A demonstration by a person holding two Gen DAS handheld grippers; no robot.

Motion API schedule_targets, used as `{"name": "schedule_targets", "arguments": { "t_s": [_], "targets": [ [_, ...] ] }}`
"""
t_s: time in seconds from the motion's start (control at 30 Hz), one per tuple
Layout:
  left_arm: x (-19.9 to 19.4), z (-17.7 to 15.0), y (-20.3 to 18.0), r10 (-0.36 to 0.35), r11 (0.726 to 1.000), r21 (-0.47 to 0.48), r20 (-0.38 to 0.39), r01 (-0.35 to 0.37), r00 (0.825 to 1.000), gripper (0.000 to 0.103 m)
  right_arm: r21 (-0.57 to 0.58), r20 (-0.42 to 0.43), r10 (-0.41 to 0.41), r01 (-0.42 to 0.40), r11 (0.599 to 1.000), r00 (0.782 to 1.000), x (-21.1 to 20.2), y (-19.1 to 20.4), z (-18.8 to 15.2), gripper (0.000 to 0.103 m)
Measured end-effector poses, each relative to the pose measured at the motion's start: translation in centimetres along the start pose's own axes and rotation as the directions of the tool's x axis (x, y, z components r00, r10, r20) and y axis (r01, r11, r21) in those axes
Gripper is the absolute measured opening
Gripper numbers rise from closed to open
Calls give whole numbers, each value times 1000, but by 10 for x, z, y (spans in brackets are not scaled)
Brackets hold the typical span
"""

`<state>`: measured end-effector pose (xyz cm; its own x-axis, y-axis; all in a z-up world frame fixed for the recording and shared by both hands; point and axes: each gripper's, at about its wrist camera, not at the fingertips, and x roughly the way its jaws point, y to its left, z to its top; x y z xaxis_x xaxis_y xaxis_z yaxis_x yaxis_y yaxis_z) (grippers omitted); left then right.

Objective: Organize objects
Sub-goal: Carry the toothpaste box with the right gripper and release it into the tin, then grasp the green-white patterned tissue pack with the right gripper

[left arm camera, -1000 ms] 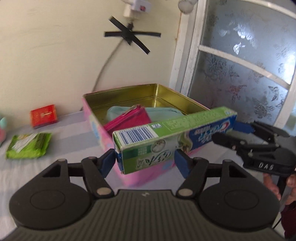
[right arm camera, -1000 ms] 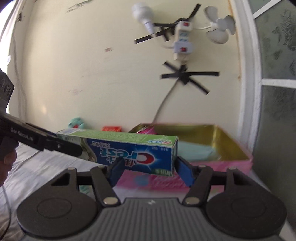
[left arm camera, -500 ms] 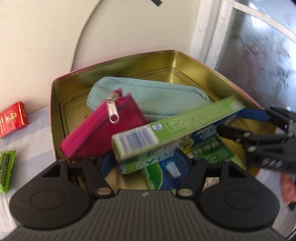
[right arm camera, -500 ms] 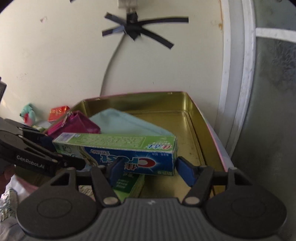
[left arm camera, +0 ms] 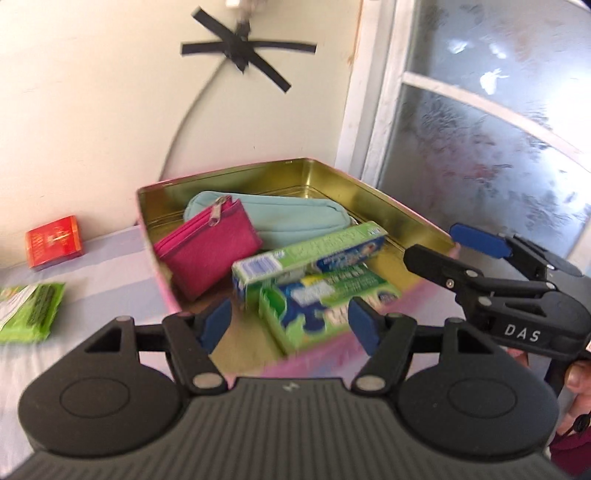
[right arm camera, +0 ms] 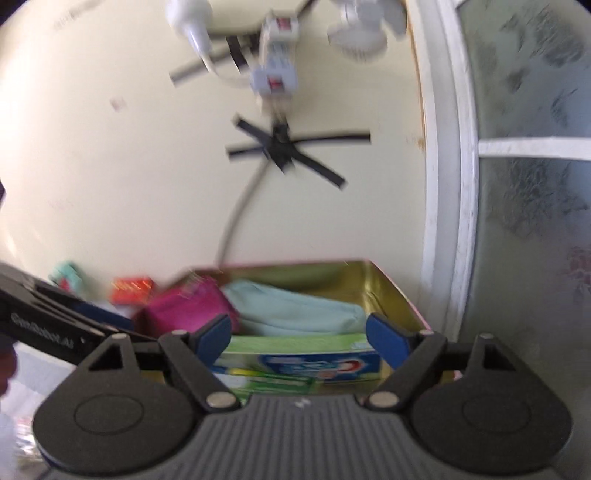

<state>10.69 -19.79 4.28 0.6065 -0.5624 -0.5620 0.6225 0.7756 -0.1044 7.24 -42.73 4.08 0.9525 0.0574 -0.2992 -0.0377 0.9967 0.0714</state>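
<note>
Two handheld grippers hover at the near edge of a gold-lined tin (left arm camera: 402, 218) with pink outer walls, where the toothpaste box (left arm camera: 310, 254) lies released inside, resting across a second green-and-blue carton (left arm camera: 328, 306). Neither gripper holds anything: the left gripper (left arm camera: 290, 319) stands with its blue pads apart and clear of both cartons, and the right gripper (right arm camera: 301, 332) is spreading its jaws, the box lying below and beyond them, untouched.

Readable writing is sparse. White letters "DAS" mark the body of the right gripper as seen from the left wrist camera (left arm camera: 454, 247); the right wrist camera catches "GenRobot.AI", blurred, on the left gripper's arm (right arm camera: 66, 325). A barcode panel shows on the toothpaste box's end in the left view, while the right view shows its long face (right arm camera: 306, 360) with a red, white and blue logo too smeared to read for certain.

Also in the tin are a magenta zip pouch (left arm camera: 210, 247) leaning on a pale teal case (left arm camera: 291, 218). Only the left view takes in the striped cloth (left arm camera: 107, 269) beside the tin, with a red packet (left arm camera: 53, 245) and a green wrapper (left arm camera: 31, 314) lying on it, plus fingers of the person's right hand (left arm camera: 580, 376) on the gripper handle. Only the right view shows the white power strip (right arm camera: 275, 62), a bulb (right arm camera: 188, 18) and a small fan (right arm camera: 365, 26) on the wall above the crossed black tape (right arm camera: 284, 144)
</note>
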Motion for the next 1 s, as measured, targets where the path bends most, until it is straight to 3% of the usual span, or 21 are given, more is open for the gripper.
{"name": "schedule_targets", "arguments": {
  "t_s": [0.1,0.23,0.33,0.47,0.57,0.7,0.87,0.9,0.93,1.0],
  "targets": [
    [-29,-28,8,5,1000,1,18,-5,1000,72,46,22,45,-46,998,999,-31,20,-13,84],
    [-57,-65,33,72,997,-30,15,-72,997,72,88,-16,119,-117,989,993,-50,47,-36,84],
    [-73,-85,68,123,984,-130,-12,-123,992,72,88,-66,178,-172,981,982,-58,73,-51,84],
    [-82,-104,105,170,950,-255,-57,-179,984,72,49,-158,277,-273,961,948,-54,113,-71,84],
    [-83,-109,119,115,940,-317,-58,-128,992,70,-43,-235,282,-300,953,930,-44,148,-81,86],
    [-71,-107,107,41,963,-266,-41,-50,998,70,-122,-326,275,-328,937,905,-34,177,-89,86],
    [-37,-106,85,-1,978,-207,-59,-11,998,70,-129,-373,252,-319,939,893,-26,178,-92,70],
    [-34,-105,82,-29,979,-202,-65,16,997,68,-128,-370,248,-313,941,895,-26,177,-92,64],
    [-34,-103,80,-83,975,-212,-73,66,994,57,-129,-365,241,-305,944,900,-26,176,-92,57],
    [-39,-99,69,-88,977,-200,-68,73,994,56,-113,-353,246,-303,946,903,-26,172,-91,49]
  ]
}}
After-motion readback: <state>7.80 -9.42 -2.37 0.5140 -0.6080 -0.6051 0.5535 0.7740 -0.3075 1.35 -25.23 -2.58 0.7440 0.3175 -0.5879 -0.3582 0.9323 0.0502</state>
